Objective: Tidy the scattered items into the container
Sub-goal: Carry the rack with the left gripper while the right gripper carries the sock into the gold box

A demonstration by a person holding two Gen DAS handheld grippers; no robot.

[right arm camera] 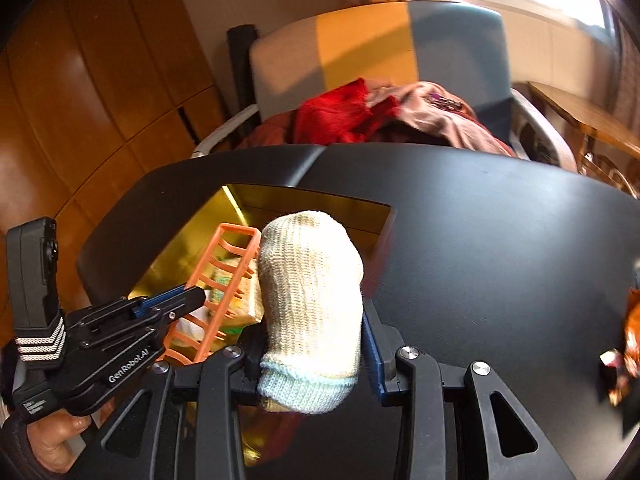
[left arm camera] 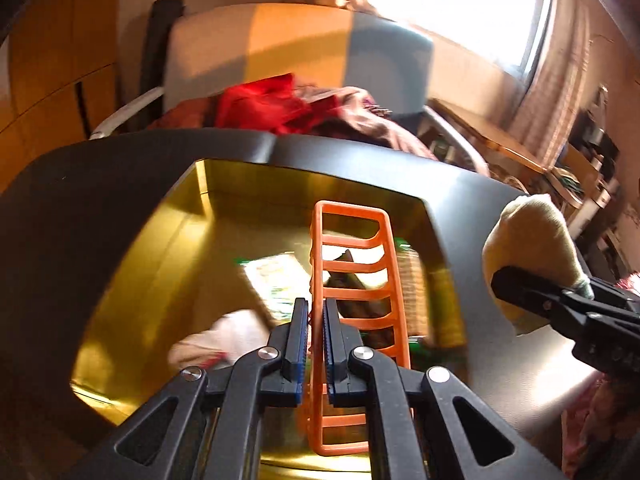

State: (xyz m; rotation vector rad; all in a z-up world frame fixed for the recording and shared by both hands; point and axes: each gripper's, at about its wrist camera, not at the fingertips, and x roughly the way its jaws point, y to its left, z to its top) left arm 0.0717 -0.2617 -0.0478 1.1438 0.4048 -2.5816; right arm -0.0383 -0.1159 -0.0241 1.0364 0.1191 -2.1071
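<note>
The left claw [left arm camera: 316,336] is clamped on one long edge of an orange plastic rack [left arm camera: 352,280], a flat ladder-like frame with open slots and rounded corners, held on edge over the open box [left arm camera: 132,280]. The box has shiny gold inner walls and sits on the black tabletop [right arm camera: 500,240]; blurred items lie inside, including a white cloth [left arm camera: 224,340] and a green-printed packet [left arm camera: 276,280]. The right claw [right arm camera: 310,344] is clamped on a sock [right arm camera: 310,300], cream ribbed knit with a pale blue cuff, its rounded toe end pointing up, held over the tabletop beside the near right corner of the box. A crumpled wrapper [right arm camera: 624,360] lies on the tabletop well to the right.
</note>
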